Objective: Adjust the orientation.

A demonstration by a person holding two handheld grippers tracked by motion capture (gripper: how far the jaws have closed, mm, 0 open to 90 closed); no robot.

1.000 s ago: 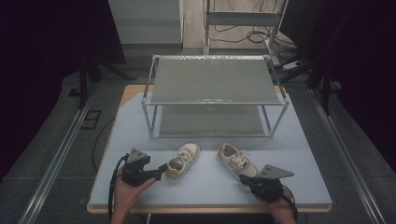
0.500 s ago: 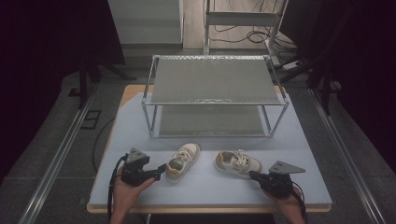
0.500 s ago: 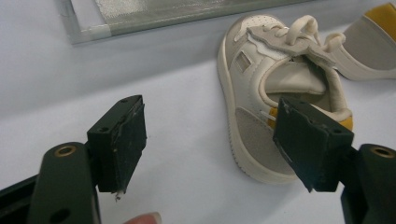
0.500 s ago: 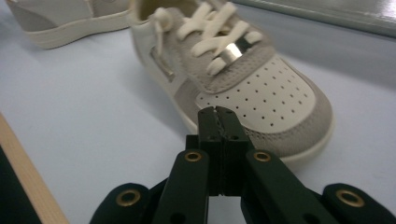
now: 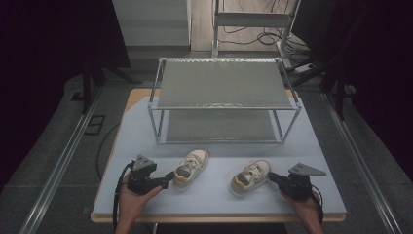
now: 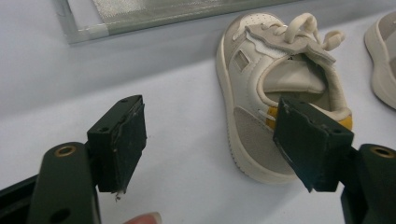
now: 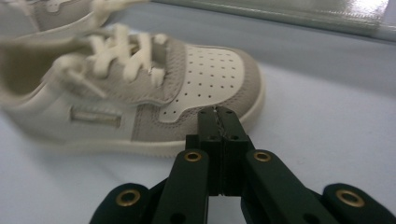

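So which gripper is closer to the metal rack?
Left, but only slightly. The left gripper sits nearer the rack; the right gripper is off its right corner, beside a shoe.

Two small white-and-grey lace-up sneakers, the left sneaker (image 5: 190,168) and the right sneaker (image 5: 250,177), lie side by side on the pale blue surface (image 5: 214,195), before the two-tier metal wire shelf rack (image 5: 223,100).

We are holding our left gripper (image 5: 168,178) with jaws standing wide apart, while our right gripper (image 5: 271,176), jaws pressed together, is resting near the table's (image 5: 214,204) front edge.
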